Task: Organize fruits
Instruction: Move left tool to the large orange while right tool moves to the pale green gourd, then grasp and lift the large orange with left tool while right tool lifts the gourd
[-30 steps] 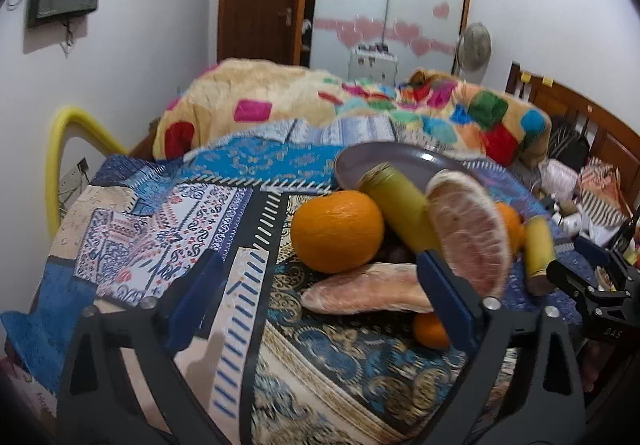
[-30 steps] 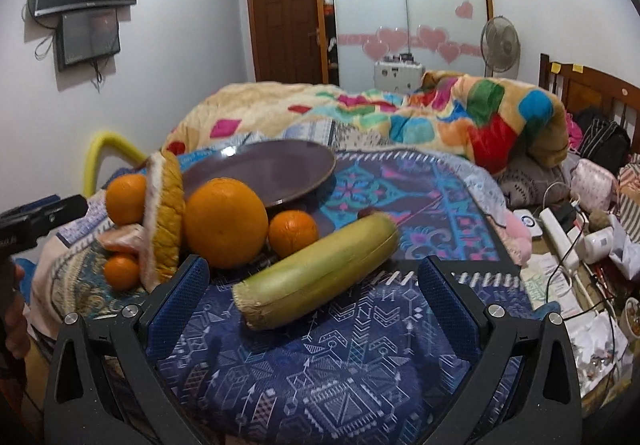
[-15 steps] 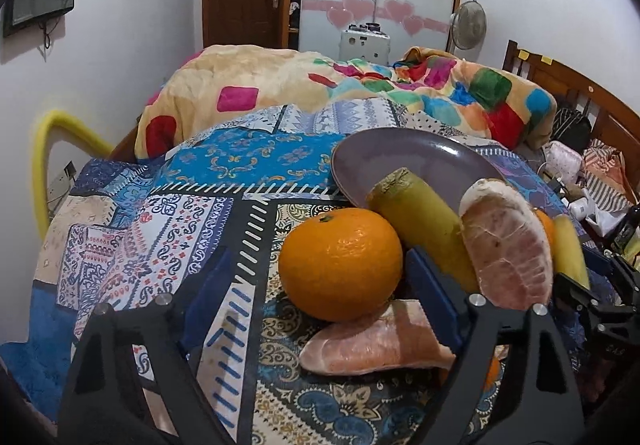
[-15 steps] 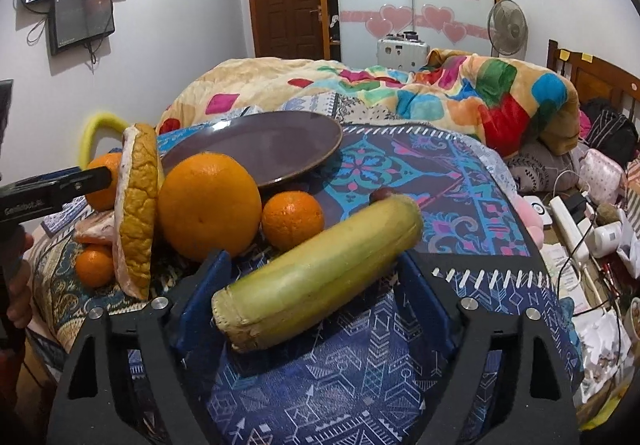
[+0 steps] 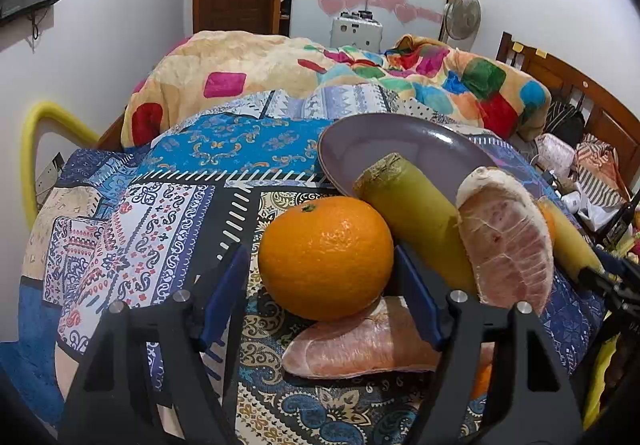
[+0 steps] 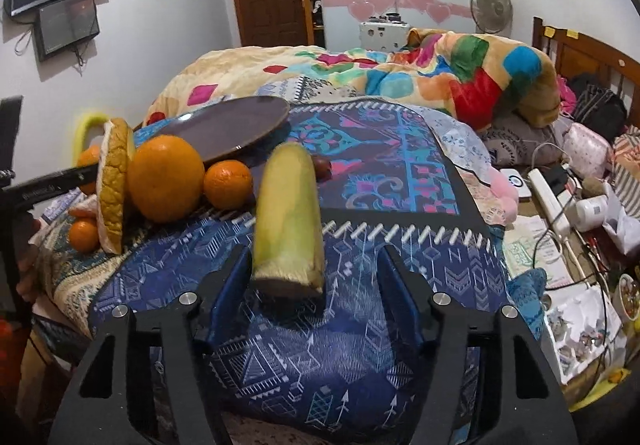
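While both sets of jaws are closing, the left gripper [image 5: 320, 277] straddles the big orange [image 5: 325, 256], the right gripper [image 6: 314, 279] the sugarcane piece [image 6: 289, 213]; neither's pinched yet, so I'd centre each first.

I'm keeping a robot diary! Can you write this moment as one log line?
left tool: closing around big orange | right tool: closing around yellow-green stalk | plate: no fruit on it yet

Soft, even room light fills both views, bright enough for saturated colour. Above the large orange [image 5: 325, 257], the purple plate [image 5: 384, 141] carries pale glare. The green fruit [image 6: 289, 221] looks slightly blurred. Fisheye bending darkens the corners.
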A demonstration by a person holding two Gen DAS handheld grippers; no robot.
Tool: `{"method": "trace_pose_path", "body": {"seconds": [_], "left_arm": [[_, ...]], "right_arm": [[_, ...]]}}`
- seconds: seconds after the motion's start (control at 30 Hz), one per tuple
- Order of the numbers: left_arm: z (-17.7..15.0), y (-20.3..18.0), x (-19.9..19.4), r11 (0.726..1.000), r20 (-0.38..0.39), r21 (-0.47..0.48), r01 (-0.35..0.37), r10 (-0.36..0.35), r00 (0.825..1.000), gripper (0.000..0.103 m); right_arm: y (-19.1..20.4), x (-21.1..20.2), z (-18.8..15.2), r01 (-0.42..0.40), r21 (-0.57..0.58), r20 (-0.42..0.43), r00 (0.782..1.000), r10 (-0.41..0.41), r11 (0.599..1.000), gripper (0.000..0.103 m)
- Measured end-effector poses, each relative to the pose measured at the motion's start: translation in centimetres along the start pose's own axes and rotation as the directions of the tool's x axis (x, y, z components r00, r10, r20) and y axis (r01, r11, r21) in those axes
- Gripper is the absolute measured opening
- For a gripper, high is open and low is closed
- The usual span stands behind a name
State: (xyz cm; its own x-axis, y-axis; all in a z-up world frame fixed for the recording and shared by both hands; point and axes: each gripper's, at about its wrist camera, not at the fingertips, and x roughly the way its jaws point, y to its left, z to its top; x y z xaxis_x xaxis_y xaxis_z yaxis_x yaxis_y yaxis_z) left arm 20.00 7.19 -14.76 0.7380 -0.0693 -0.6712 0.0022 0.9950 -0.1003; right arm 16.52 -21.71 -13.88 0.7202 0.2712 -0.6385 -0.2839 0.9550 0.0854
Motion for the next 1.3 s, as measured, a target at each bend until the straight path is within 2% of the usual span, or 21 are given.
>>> {"method": "trace_pose_path", "body": {"seconds": [0.2,0.3,0.43,0.57,0.73,0.93,1.3], "left_arm": [[0.3,-0.2,0.3,1.000,-0.018,0.013,-0.007,0.007,1.000,0.074],[0.5,-0.3,0.4,0.999,-0.017,0.028,-0.018,0.018,1.000,0.074],[0.6,-0.1,0.9,1.000,-0.034,0.029,-0.011,0.012,0.999,0.074],[0.7,0.3,1.0,1.000,-0.049,0.008,0.030,-0.030,0.998,0.068],[0.7,0.2,0.5,1.000,-0.048,0.015,0.024,-0.024,0.999,0.068],[1.0,0.0,-1.5,0.999,0.006,0.045,-0.014,0.013,1.000,0.067],[4.1,-0.9,-5.0,0.998,0.107,0.064,-0.025,0.018,0.994,0.067]], "right_arm": [[0.8,2.0,2.0,-0.028,-0.077,-0.032,0.999,0.026,0.997,0.060],[0.7,3.0,2.7,-0.031,-0.111,-0.066,0.998,0.024,0.993,0.053],[0.5,4.3,3.3,-0.077,-0.117,-0.127,0.990,0.062,0.990,0.046],[0.8,4.7,3.3,-0.113,-0.122,-0.150,0.984,0.094,0.986,0.038],[0.8,4.5,3.2,-0.114,-0.113,-0.137,0.986,0.098,0.987,0.037],[0.5,3.4,3.8,-0.113,-0.112,-0.107,0.989,0.101,0.987,0.036],[0.6,0.1,7.1,-0.109,-0.133,0.016,0.994,0.113,0.985,0.035]]}}
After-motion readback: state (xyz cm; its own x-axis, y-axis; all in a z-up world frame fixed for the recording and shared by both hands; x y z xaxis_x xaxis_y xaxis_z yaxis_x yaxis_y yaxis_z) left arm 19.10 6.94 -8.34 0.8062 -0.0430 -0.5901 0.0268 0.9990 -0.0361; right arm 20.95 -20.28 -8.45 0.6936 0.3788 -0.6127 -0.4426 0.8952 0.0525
